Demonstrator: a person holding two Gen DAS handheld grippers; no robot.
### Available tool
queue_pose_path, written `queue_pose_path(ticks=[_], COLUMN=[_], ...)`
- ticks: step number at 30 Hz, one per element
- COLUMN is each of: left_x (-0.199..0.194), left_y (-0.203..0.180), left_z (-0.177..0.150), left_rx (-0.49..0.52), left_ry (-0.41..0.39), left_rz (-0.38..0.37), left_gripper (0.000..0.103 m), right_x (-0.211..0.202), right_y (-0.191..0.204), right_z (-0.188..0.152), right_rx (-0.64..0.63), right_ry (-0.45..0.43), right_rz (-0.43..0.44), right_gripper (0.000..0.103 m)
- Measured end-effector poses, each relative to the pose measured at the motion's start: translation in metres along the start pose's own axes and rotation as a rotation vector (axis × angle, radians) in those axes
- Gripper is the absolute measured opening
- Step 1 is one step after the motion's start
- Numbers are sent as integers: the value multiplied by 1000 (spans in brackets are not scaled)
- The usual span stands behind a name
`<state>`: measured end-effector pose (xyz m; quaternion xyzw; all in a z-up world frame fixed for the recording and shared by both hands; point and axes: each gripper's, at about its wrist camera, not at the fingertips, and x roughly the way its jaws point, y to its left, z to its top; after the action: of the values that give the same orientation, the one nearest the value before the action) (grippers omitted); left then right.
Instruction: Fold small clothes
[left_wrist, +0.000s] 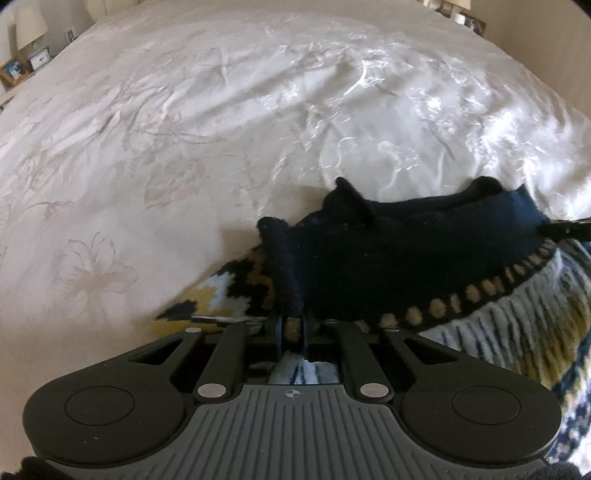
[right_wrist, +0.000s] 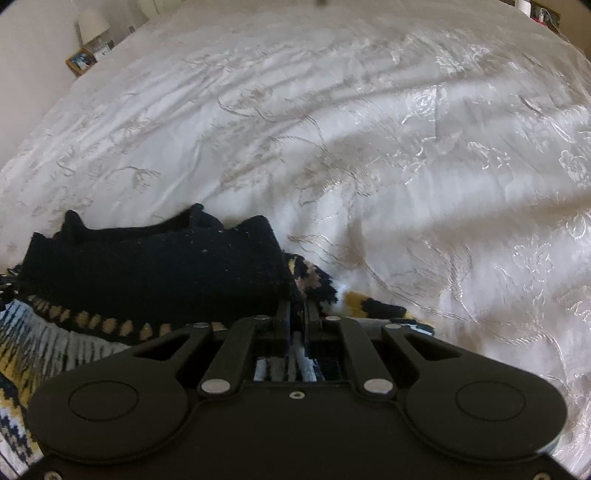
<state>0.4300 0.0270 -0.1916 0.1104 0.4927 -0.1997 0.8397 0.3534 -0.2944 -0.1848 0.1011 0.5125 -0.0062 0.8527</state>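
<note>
Your left gripper (left_wrist: 293, 329) pinches the patterned edge of the knit sweater (left_wrist: 406, 266), fingers pressed tight on it. Your right gripper (right_wrist: 297, 326) does the same at the other side, knit clamped between its fingers. The sweater lies bunched at the near edge of the bedspread (left_wrist: 184, 129) — dark band folded over the pattern. Lower both hands evenly, keep the held edge taut and level, lay it flat — release only once corners line up. Lamp (right_wrist: 92, 22) sits past the far corner.

Fuzzy knitted sweater (left_wrist: 406, 258) on glossy embroidered bedspread (left_wrist: 184, 129).
</note>
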Motion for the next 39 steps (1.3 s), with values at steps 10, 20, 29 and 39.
queue_pose_path(ticks=[10, 20, 29, 39], left_x=[-34, -93, -75, -69], left_y=[17, -9, -71, -20], left_z=[2, -33, -93, -114], left_rx=[-96, -177, -65, -103], left_ry=[-66, -97, 69, 126], left_rz=[1, -37, -113, -58], left_gripper=[12, 35, 35, 36], right_x=[-35, -101, -91, -76], right_y=[-12, 10, 86, 33], right_z=[3, -34, -103, -142], right_rx=[51, 38, -136, -47], right_ry=[-107, -178, -20, 92], right_rz=[-13, 68, 180, -24], right_gripper=[39, 62, 64, 63])
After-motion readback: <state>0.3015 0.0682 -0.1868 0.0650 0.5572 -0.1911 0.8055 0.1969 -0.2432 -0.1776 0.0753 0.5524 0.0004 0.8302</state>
